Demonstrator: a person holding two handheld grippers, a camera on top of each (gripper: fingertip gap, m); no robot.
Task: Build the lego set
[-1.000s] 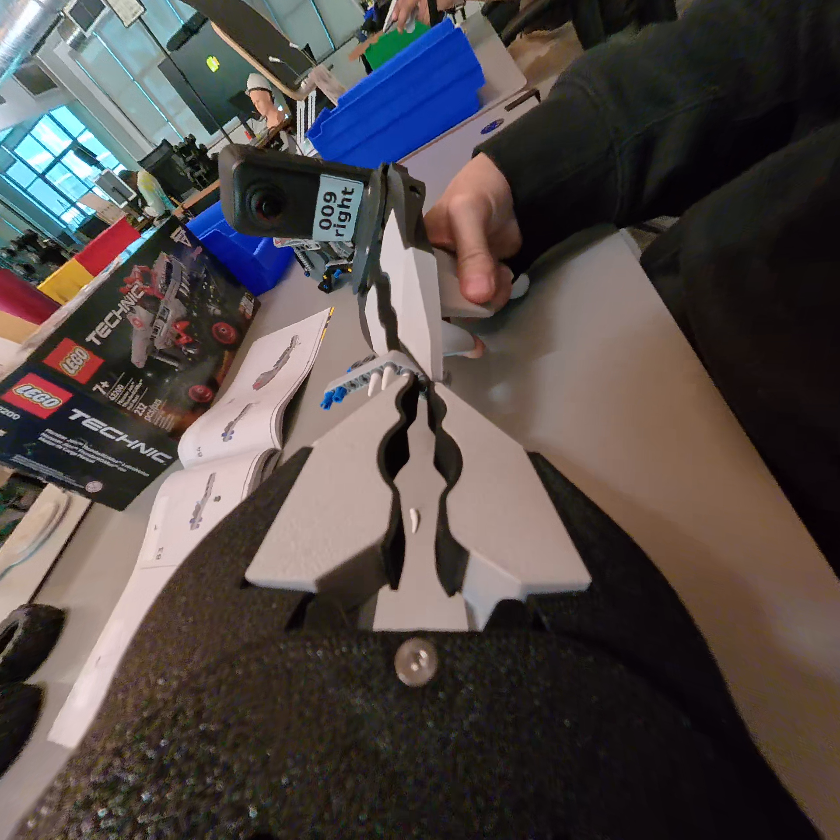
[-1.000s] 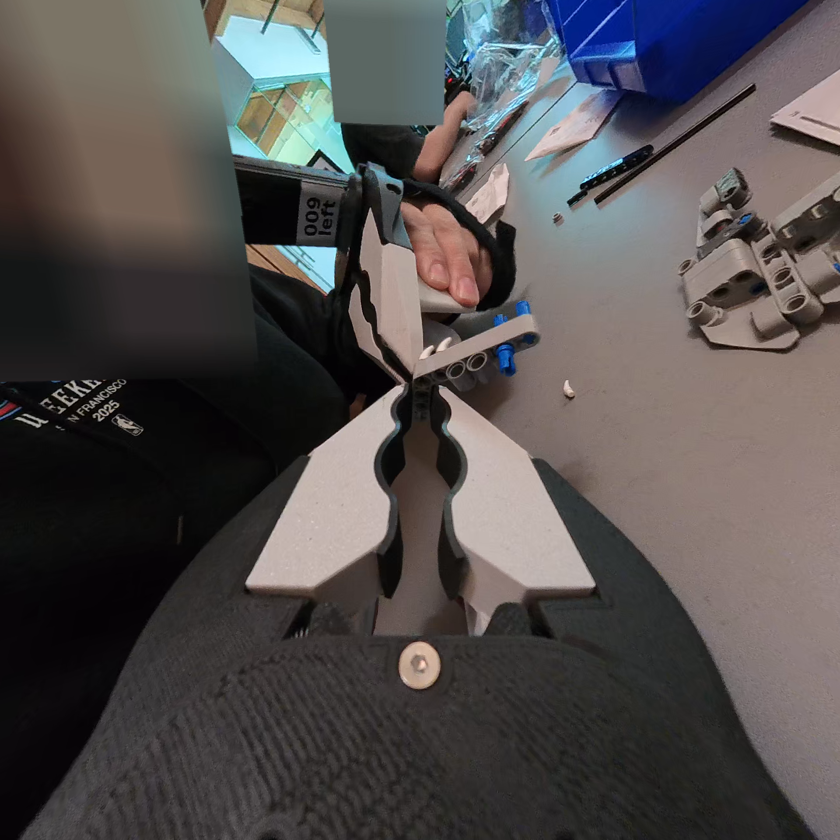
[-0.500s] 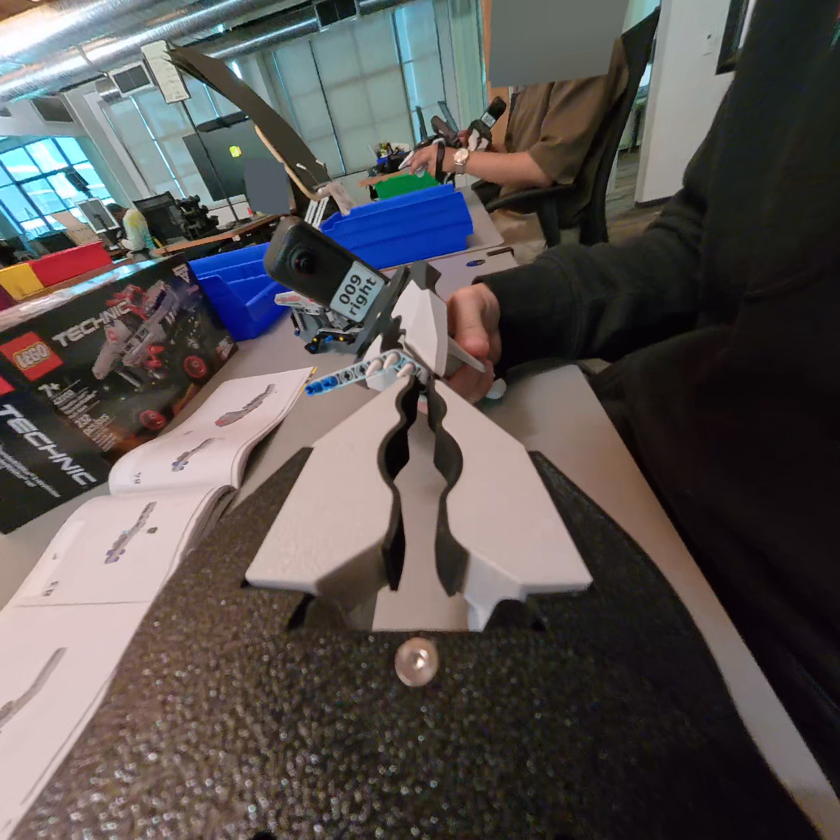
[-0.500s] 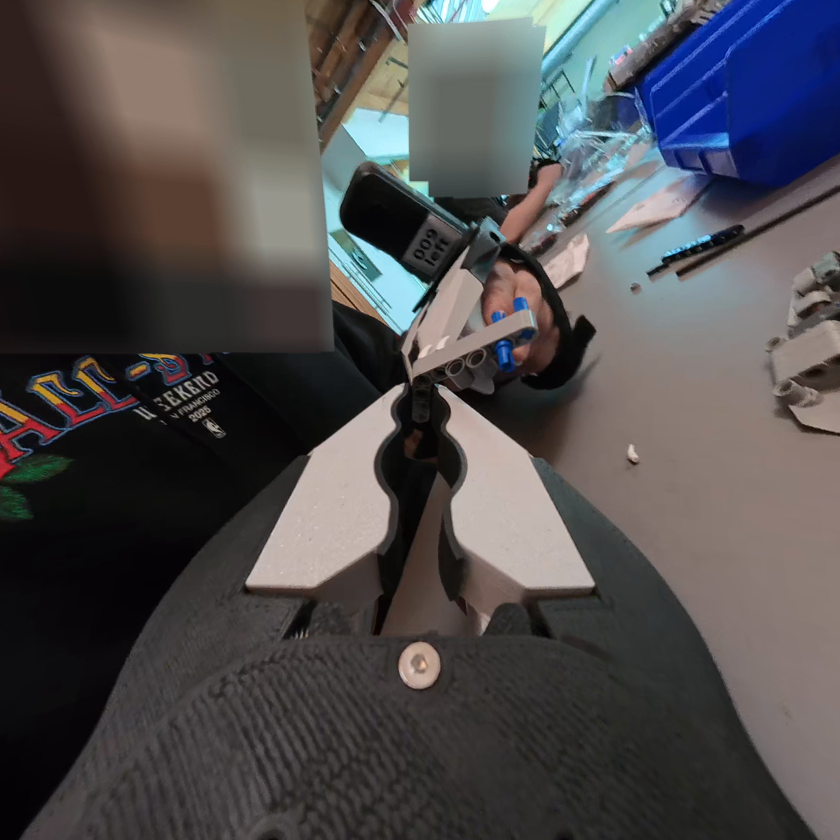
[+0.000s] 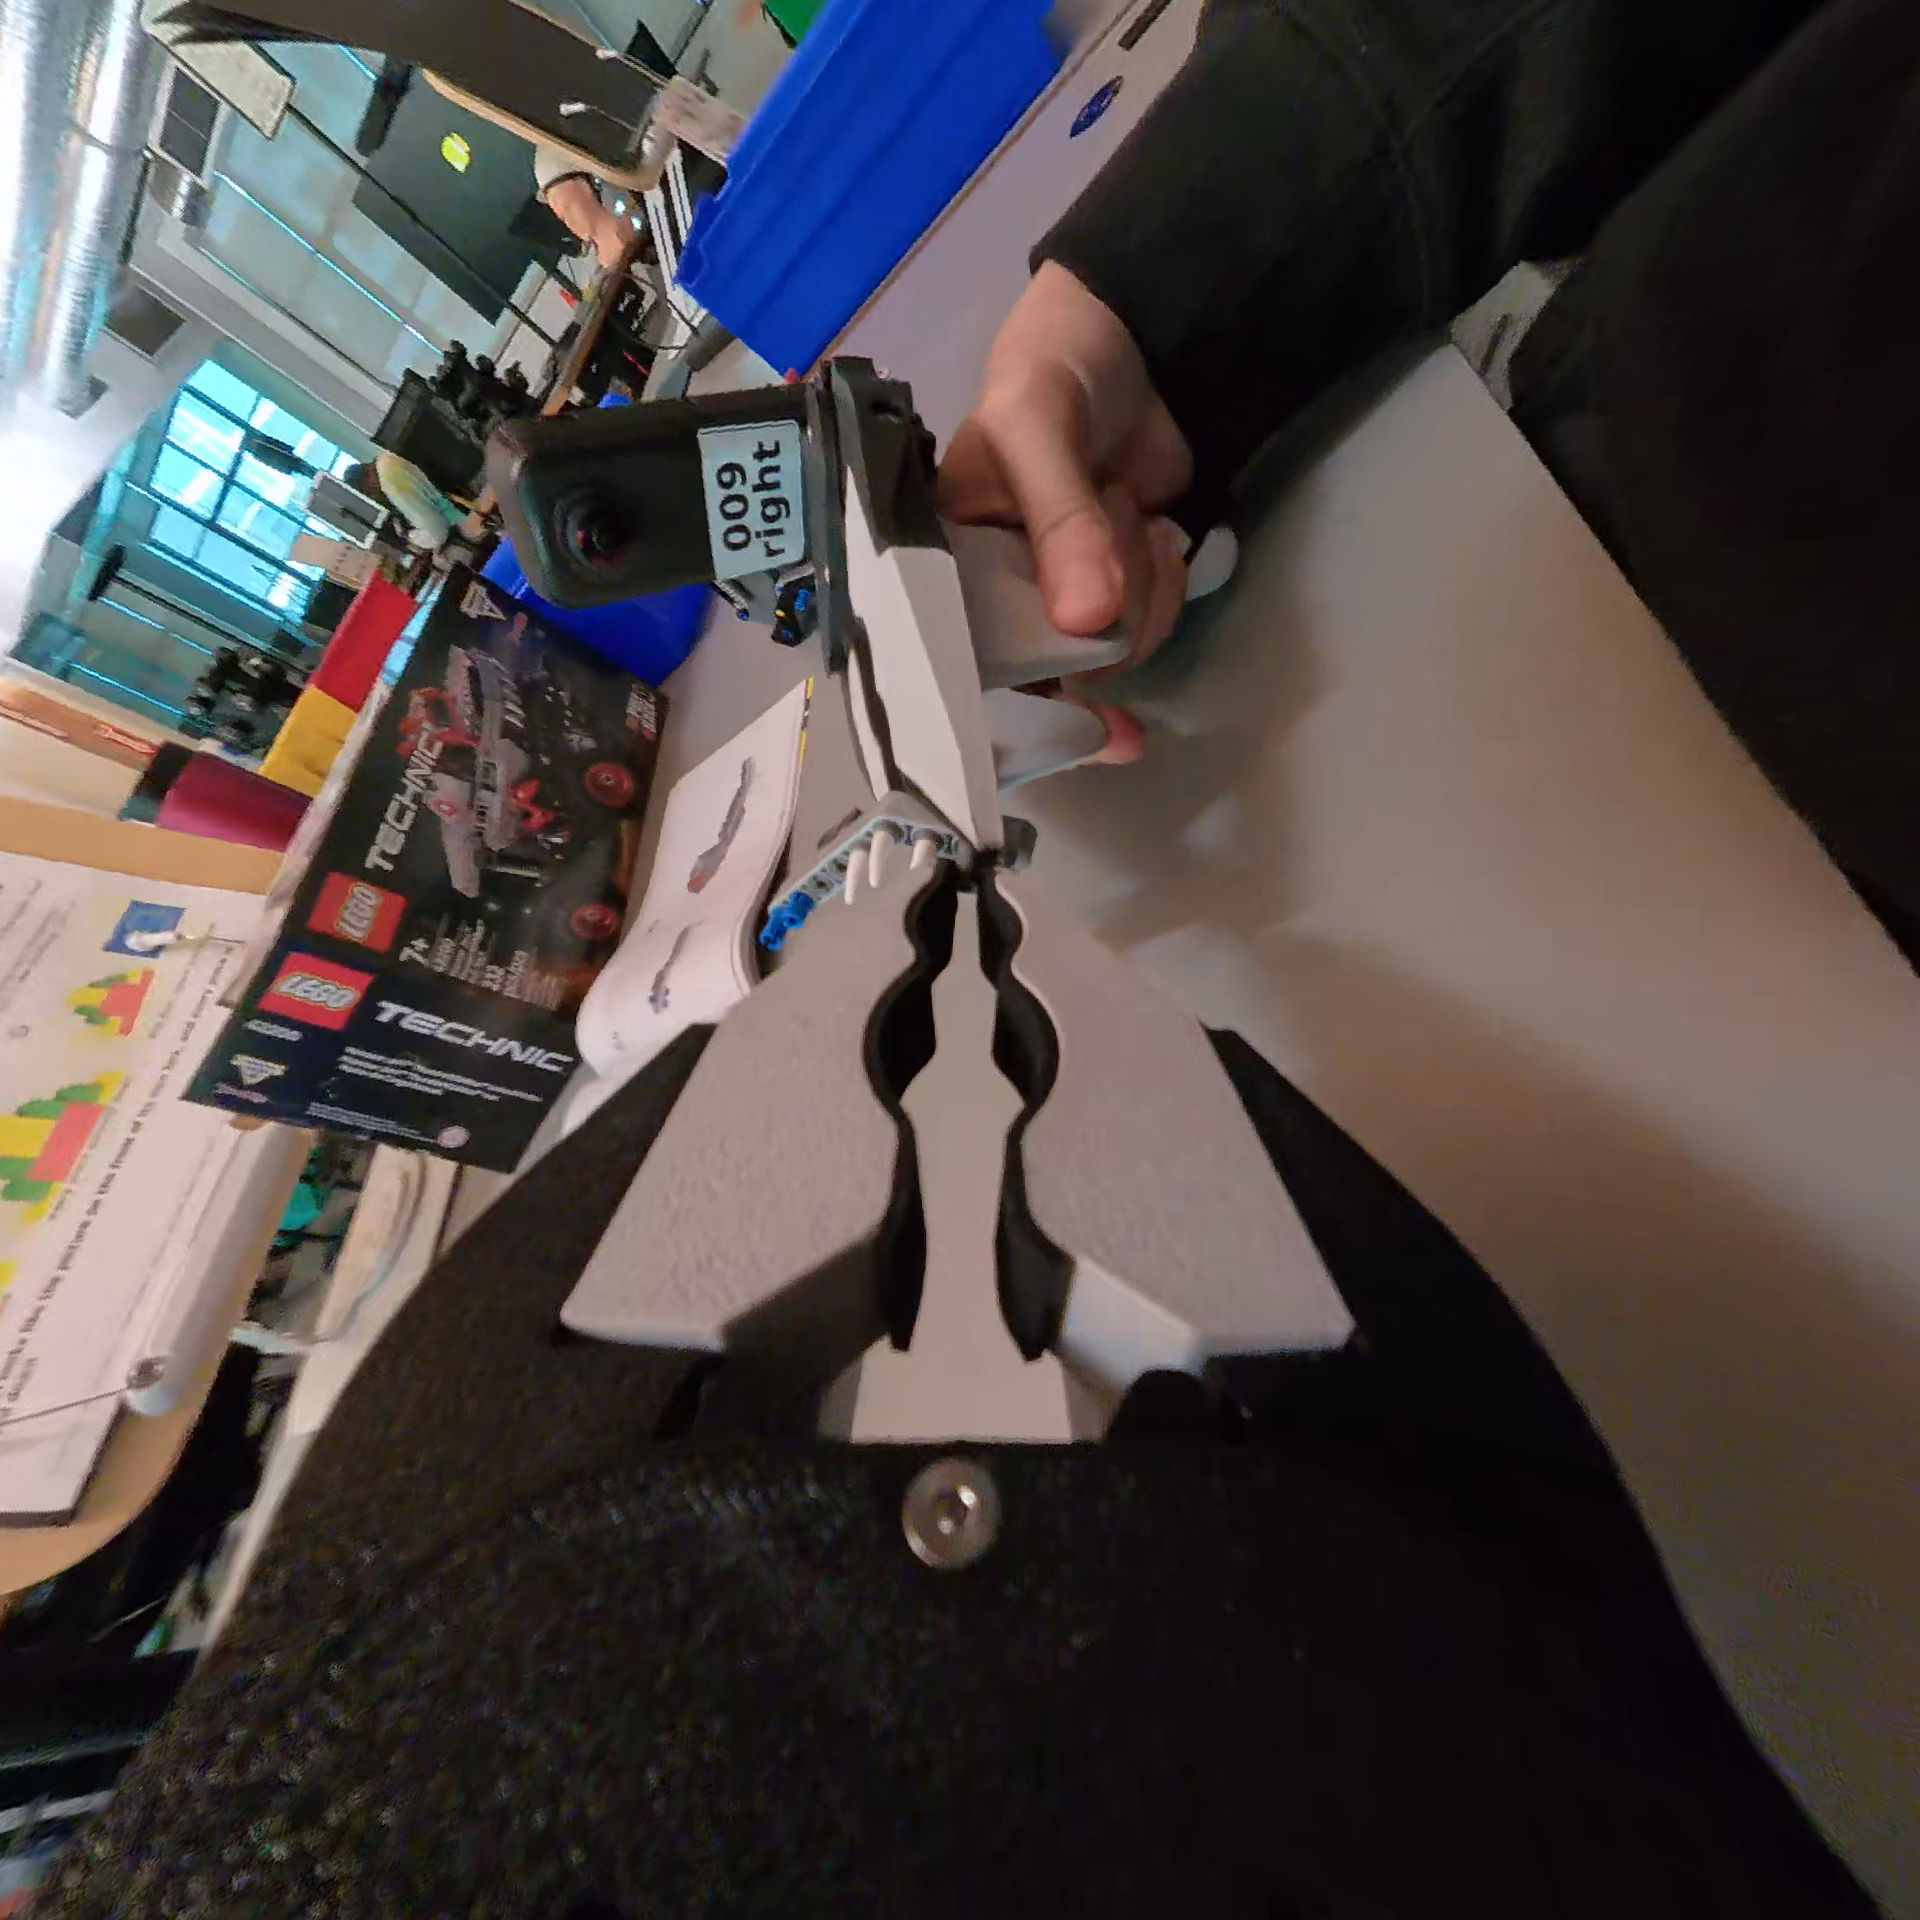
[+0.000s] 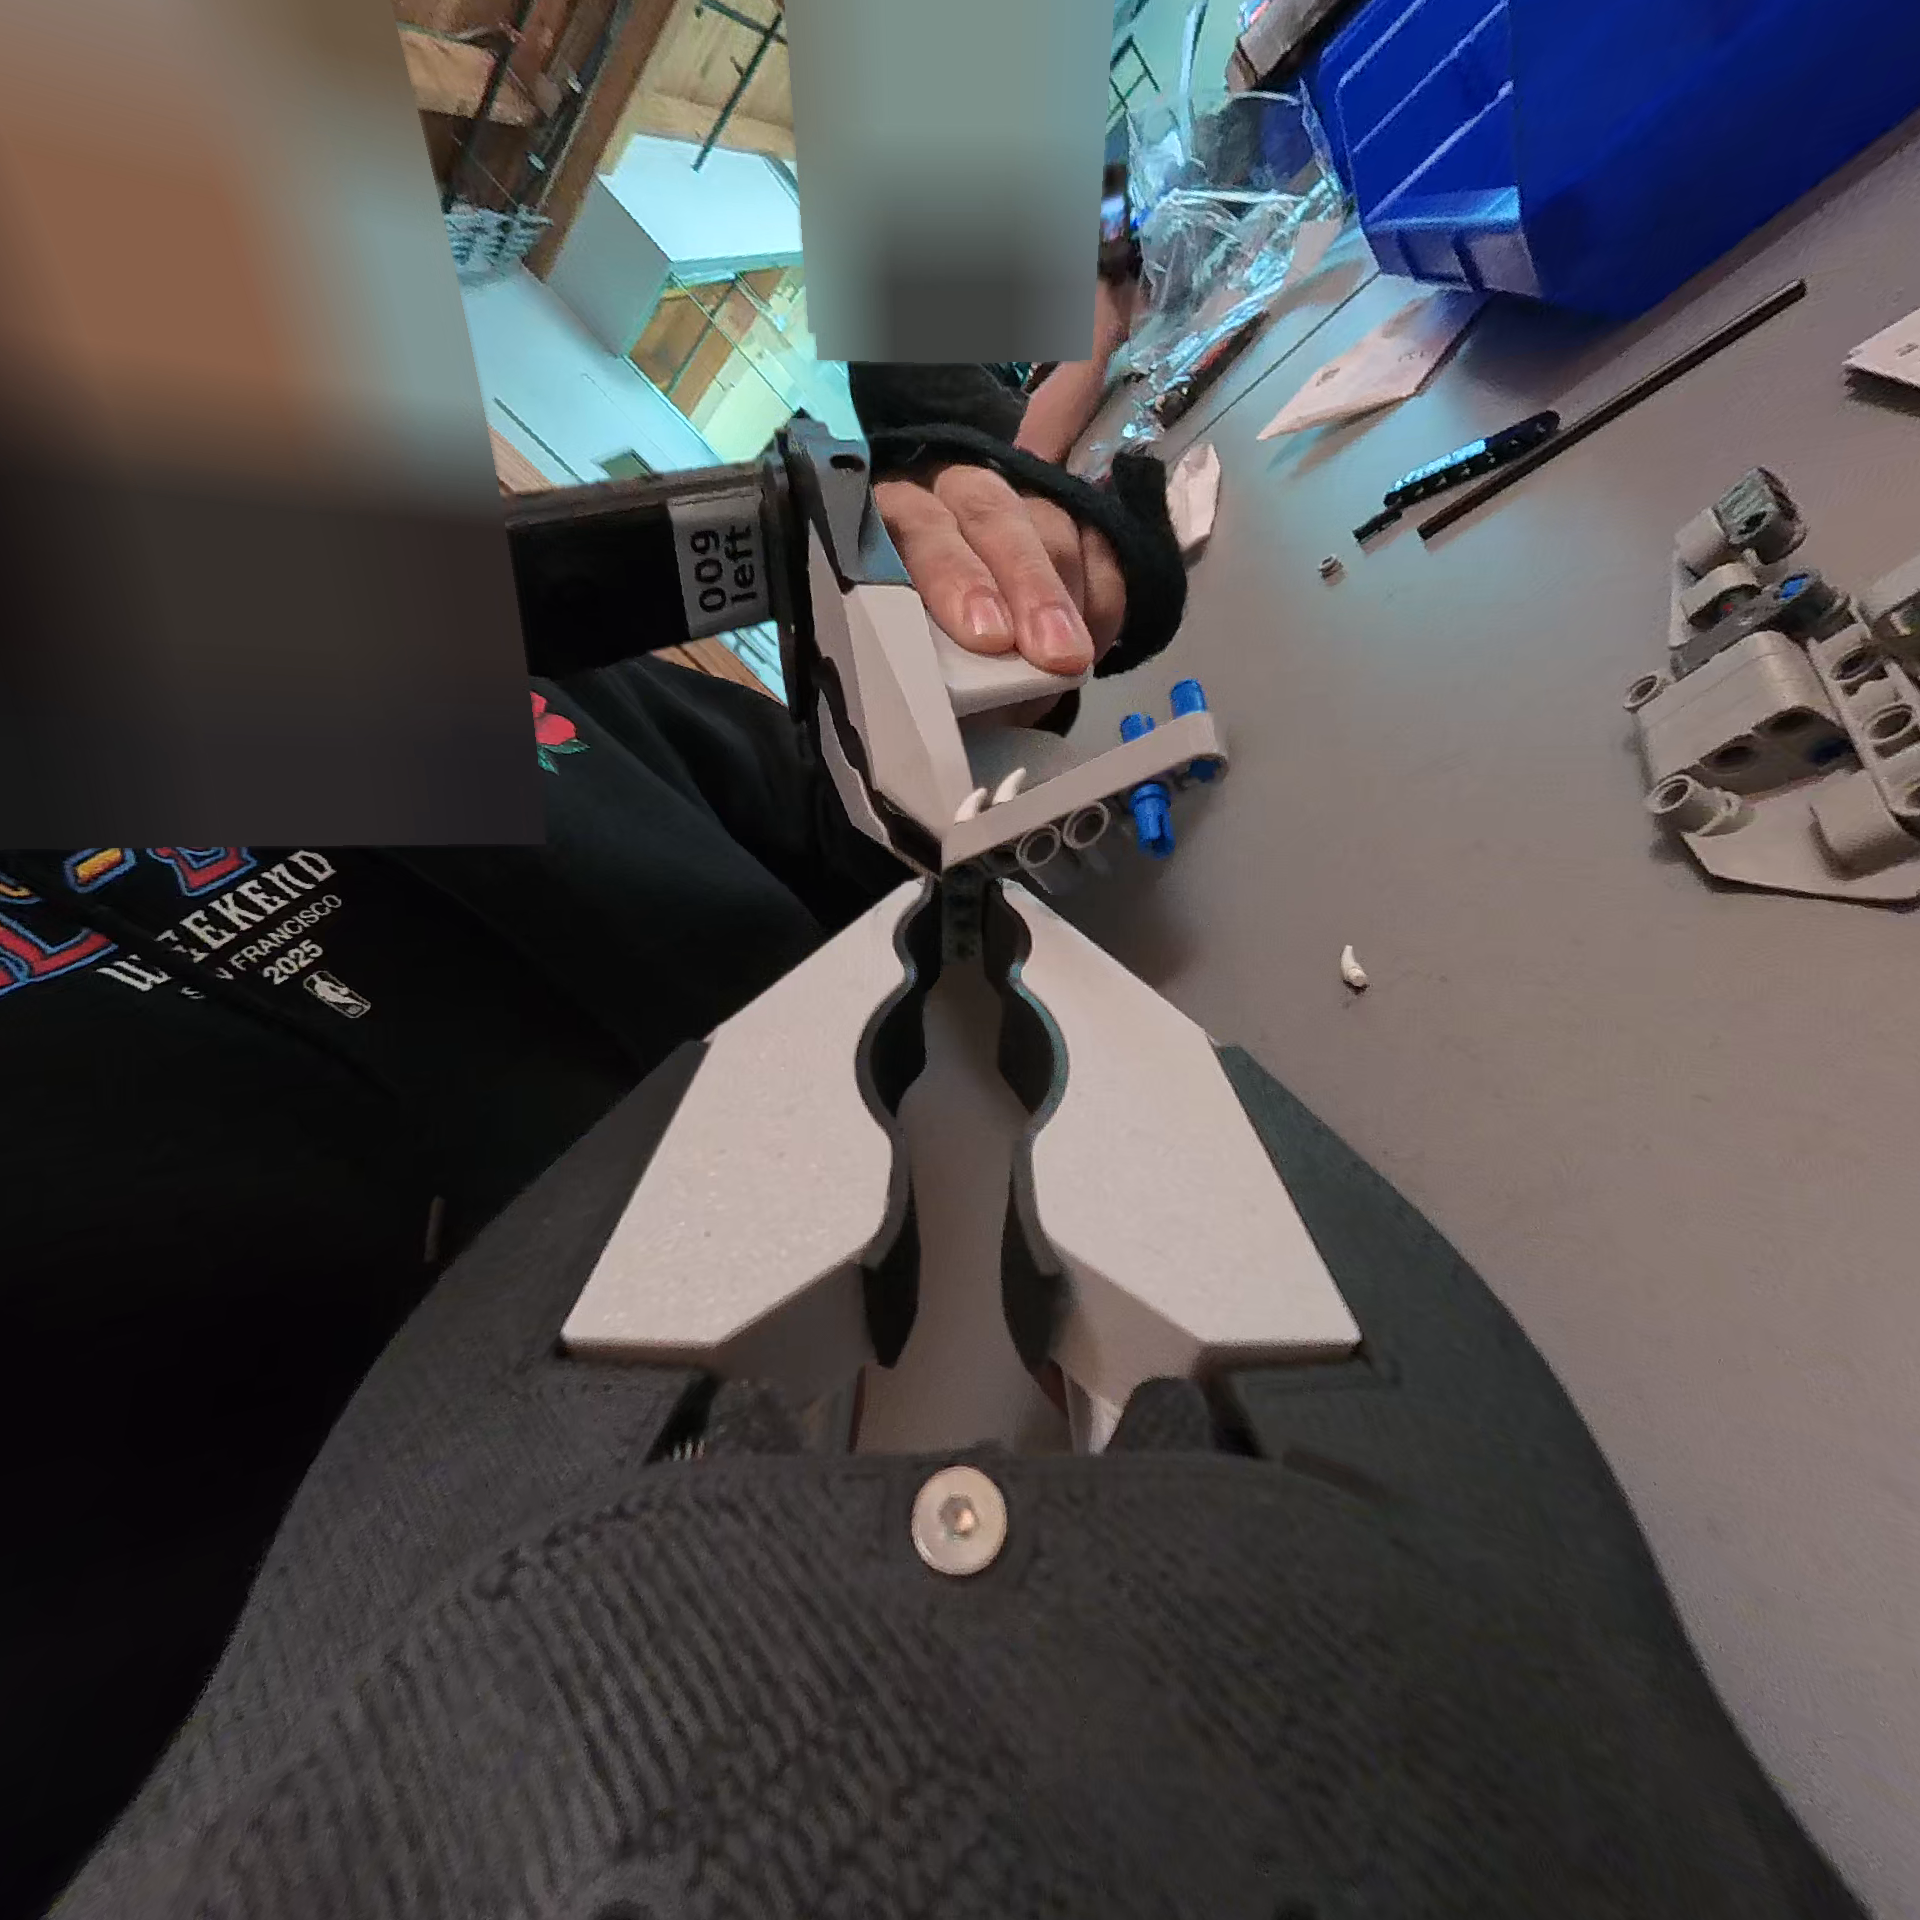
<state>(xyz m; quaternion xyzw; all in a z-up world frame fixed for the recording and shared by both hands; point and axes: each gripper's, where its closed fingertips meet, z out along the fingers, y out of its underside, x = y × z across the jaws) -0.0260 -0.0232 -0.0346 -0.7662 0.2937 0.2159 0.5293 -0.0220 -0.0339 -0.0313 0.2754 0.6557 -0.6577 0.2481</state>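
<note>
A grey lego beam (image 6: 1081, 790) with blue pins at its far end and two white teeth hangs just above the grey table (image 6: 1558, 1143). A small black piece (image 6: 961, 920) is joined to its near end. My right gripper (image 6: 961, 894) is shut on that black piece. My left gripper (image 5: 961, 873) meets it tip to tip from the other side and is shut on the beam's end (image 5: 883, 842). Each gripper shows in the other's view: the left one (image 6: 925, 847) and the right one (image 5: 987, 831), each held by a hand.
A partly built grey model (image 6: 1787, 727) lies at the right with a loose white tooth (image 6: 1351, 966) near it. Farther back are a black rod (image 6: 1610, 405), a black beam (image 6: 1455, 473) and a blue bin (image 6: 1621, 135). The set's box (image 5: 457, 883) and open booklet (image 5: 717, 862) lie left. The grippers are tip to tip, or close to it.
Half a second ago both grippers held the beam raised and level. Now they have come back down close to the table and tilted, still pinching the same small assembly.
</note>
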